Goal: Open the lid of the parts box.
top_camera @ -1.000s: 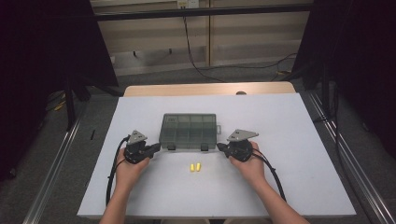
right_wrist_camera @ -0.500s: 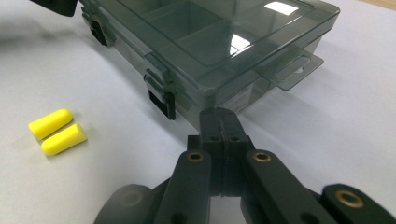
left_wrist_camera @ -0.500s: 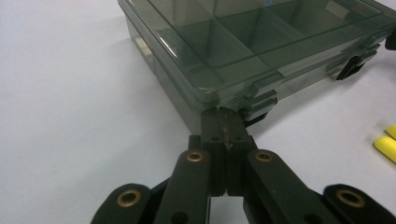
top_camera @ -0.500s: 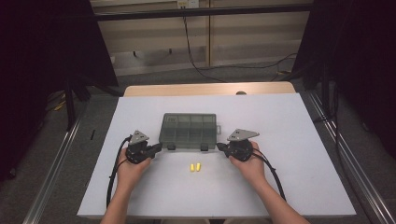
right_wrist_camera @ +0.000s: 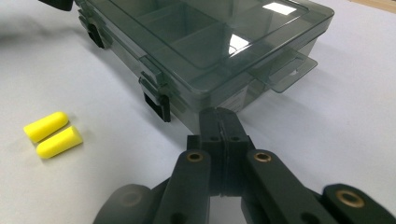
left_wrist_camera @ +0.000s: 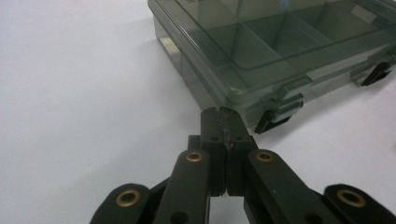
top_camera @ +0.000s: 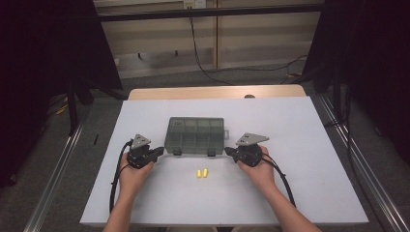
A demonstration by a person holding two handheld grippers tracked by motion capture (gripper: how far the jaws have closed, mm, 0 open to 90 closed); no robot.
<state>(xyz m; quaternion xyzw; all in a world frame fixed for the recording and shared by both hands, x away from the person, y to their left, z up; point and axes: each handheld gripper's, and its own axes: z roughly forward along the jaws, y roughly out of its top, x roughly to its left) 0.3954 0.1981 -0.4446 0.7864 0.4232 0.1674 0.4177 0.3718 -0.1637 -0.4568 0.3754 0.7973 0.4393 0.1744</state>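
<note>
Nothing is begun: the compartment box (top_camera: 195, 136) at mid-frame is latched, two yellow earplugs (top_camera: 202, 173) lie loose below it, and both my jaws, left gripper (top_camera: 160, 151) and right gripper (top_camera: 228, 152), are pressed together, empty.

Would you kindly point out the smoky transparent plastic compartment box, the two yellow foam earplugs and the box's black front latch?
Smoky transparent plastic compartment box (top_camera: 195, 134), high view, lid centre.
Two yellow foam earplugs (right_wrist_camera: 52, 134), right gripper view, where they meet.
Black front latch (right_wrist_camera: 158, 104), right gripper view, latch face.
</note>
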